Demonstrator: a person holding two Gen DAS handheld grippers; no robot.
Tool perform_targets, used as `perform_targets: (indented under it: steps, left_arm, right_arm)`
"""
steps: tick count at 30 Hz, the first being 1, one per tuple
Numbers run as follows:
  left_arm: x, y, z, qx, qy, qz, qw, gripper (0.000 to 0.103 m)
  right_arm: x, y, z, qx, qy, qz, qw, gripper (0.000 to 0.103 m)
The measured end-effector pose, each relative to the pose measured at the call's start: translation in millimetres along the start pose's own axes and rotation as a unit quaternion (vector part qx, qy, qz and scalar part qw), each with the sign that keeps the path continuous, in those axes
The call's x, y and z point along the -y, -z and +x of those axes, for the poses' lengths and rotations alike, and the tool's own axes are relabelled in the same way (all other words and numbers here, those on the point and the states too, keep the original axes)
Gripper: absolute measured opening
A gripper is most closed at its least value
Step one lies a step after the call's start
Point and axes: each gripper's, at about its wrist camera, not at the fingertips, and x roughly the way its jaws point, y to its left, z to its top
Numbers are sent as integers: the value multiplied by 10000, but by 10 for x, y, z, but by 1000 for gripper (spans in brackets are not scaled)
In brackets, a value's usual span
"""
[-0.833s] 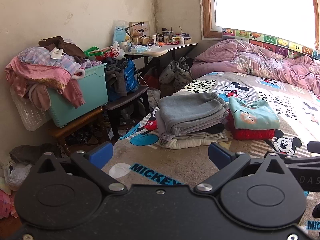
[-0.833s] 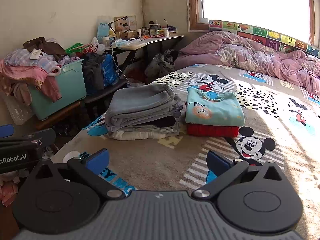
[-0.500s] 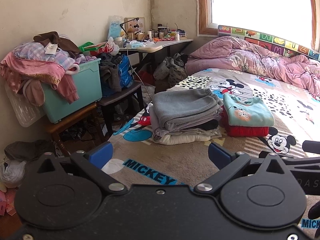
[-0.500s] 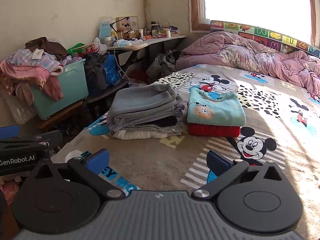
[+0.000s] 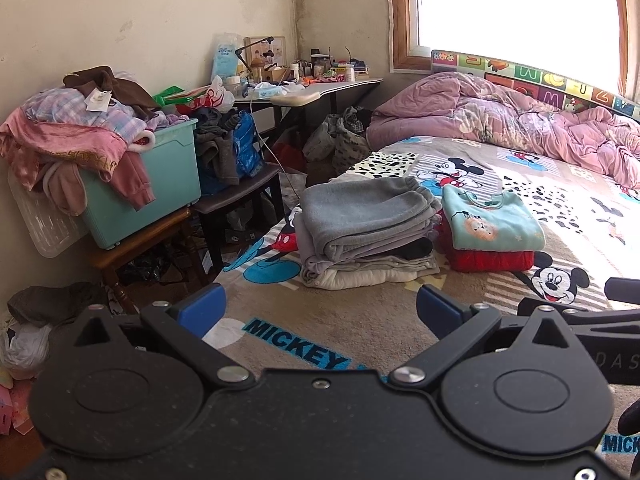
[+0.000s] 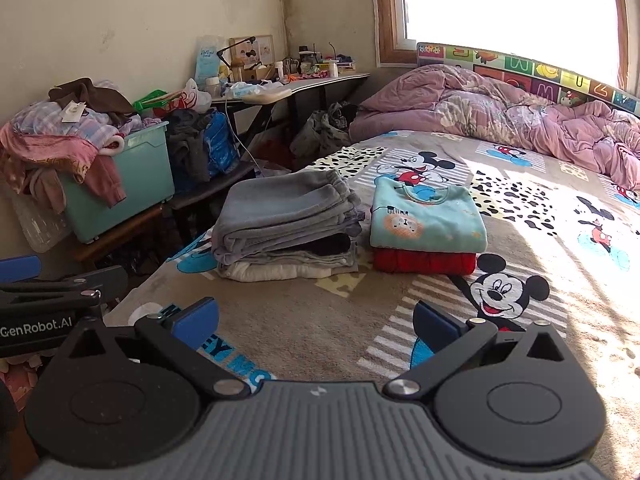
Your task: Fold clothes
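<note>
Both tools were wide open with nothing in them: your left tool point(image 5: 318, 310) and right tool point(image 6: 316, 318) hung over the bed point(image 6: 312, 312). Folded grey stack point(image 6: 286, 226) sat just beside the teal sweater point(image 6: 426, 220) on a red one point(image 6: 424, 262).

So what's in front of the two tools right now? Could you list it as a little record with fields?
left tool: open, holding nothing
right tool: open, holding nothing
surface: Mickey Mouse blanket on the bed
grey stack: folded, grey on top, white at the bottom
second stack: teal sweater folded on a red garment
unfolded clothes: heaped over the teal bin
</note>
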Motion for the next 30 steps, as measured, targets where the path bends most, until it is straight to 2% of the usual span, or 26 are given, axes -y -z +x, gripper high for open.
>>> perform_targets:
  steps: [30]
  left_arm:
    - [28,21,12,-20,-46,17,10000,103]
  right_arm:
    - [30,25,4,1,65,-11,10000,103]
